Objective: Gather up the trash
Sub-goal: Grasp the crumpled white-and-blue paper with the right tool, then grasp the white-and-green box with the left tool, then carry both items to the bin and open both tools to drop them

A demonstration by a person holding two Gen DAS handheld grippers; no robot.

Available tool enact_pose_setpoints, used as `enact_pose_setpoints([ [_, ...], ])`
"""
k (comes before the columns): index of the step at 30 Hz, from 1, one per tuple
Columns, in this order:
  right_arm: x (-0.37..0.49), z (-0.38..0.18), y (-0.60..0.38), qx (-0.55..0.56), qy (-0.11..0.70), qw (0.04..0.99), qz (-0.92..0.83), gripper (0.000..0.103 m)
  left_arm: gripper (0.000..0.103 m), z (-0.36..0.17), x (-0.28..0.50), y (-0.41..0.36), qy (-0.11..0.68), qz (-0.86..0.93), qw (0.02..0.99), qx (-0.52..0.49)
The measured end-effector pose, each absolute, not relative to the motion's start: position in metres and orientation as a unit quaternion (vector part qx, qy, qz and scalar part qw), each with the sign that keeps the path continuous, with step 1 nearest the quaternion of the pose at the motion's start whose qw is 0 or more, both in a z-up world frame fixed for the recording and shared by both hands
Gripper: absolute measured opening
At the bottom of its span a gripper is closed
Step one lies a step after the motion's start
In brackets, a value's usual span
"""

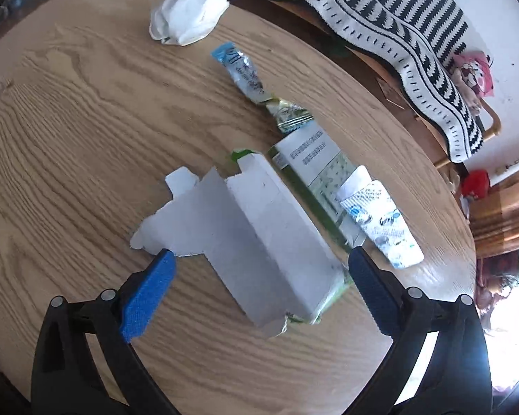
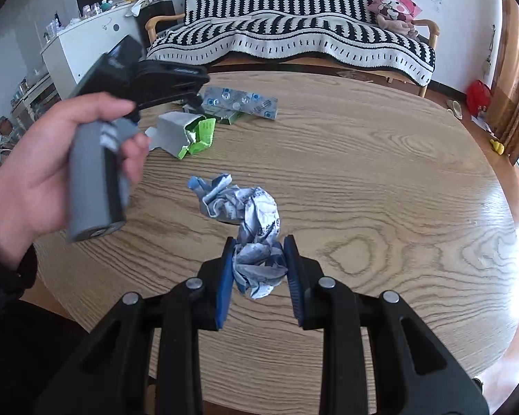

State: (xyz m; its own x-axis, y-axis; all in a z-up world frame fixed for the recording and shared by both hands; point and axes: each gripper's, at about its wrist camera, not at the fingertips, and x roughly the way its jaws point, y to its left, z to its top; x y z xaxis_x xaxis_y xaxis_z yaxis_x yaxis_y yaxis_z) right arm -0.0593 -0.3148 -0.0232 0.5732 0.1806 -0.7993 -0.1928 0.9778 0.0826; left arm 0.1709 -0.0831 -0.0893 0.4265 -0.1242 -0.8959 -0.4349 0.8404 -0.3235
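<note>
- Right wrist view: my right claw [image 2: 259, 266] is clamped on a crumpled blue-and-white wrapper [image 2: 249, 221], its pads pressing both sides, above the wooden tabletop [image 2: 380, 190].
- My left hand [image 2: 52, 169] grips the other tool's handle at the left edge.
- Left wrist view: my left claw [image 1: 259, 266] stands wide apart over a torn-open white carton [image 1: 249, 235] lying flat.
- Just beside it lie a green box [image 1: 315, 166], a blister pack [image 1: 380, 224] and two small wrappers [image 1: 245, 76]; a white tissue wad [image 1: 187, 14] sits near the far edge.
</note>
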Motion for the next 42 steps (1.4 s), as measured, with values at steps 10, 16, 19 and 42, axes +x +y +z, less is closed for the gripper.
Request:
enact_pose_setpoints([
  [10,-0.058,-0.027,-0.326,0.005,0.455,0.885,0.099,0.028,0.065,-0.086,0.182,-0.101,0.513,0.101,0.827,-0.209],
  [16,-0.056,-0.026,-0.323,0.008,0.451,0.887,0.095,0.028,0.042,-0.081,0.172,-0.099,0.515,0.054,0.830,-0.205],
  [19,-0.057,-0.023,-0.322,0.010,0.448,0.889,0.092,0.028,0.035,-0.076,0.168,-0.092,0.513,0.039,0.833,-0.202],
  [42,-0.190,-0.010,-0.515,0.147,0.396,0.893,-0.157,0.028,0.025,-0.004,0.005,-0.263,0.428,-0.291,0.855,-0.017],
])
